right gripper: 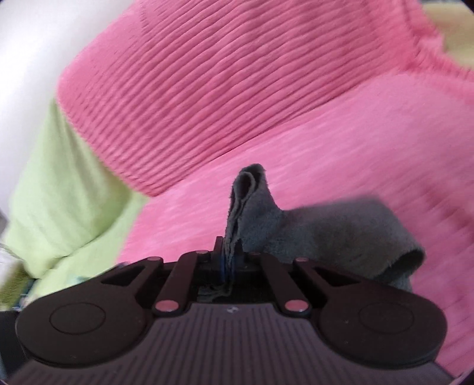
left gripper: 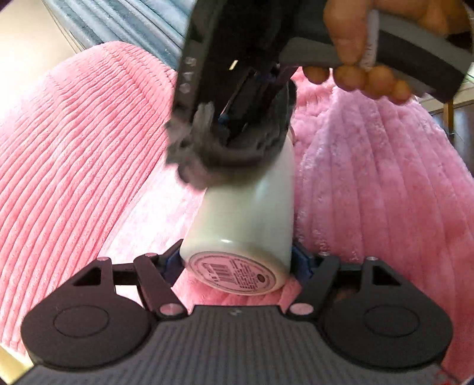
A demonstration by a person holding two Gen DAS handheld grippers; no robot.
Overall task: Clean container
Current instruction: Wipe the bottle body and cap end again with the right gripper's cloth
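White and glossy, the container (left gripper: 248, 213) lies tilted between the blue pads of the left gripper (left gripper: 237, 260), whose jaws clamp its base end from both sides. Its round bottom, with a pink-ringed barcode label (left gripper: 237, 271), faces the left wrist camera; its body runs up and away from the jaws.

At the container's far end the right gripper (left gripper: 225, 130) comes down from above with a grey cloth (left gripper: 207, 157) bunched round its tips, the cloth pressed on the container's upper part and hiding the top. A hand (left gripper: 364, 59) grips that tool's grey handle at the upper right.

From the right wrist camera, the right gripper's (right gripper: 229, 257) jaws are pressed together, pinching the cloth (right gripper: 326, 234): a folded edge stands up between the fingers, and the rest hangs off to the right in a loose roll. The container is out of that view.

Behind both tools spreads a pink ribbed plush cover (left gripper: 89, 133), thick and folded into humps. A pale green fabric (right gripper: 59, 207) lies at the left of the right wrist view, with a white surface (right gripper: 26, 59) above it. Blue-grey pleated material (left gripper: 133, 26) shows at the top of the left wrist view. Both pictures are partly blurred.
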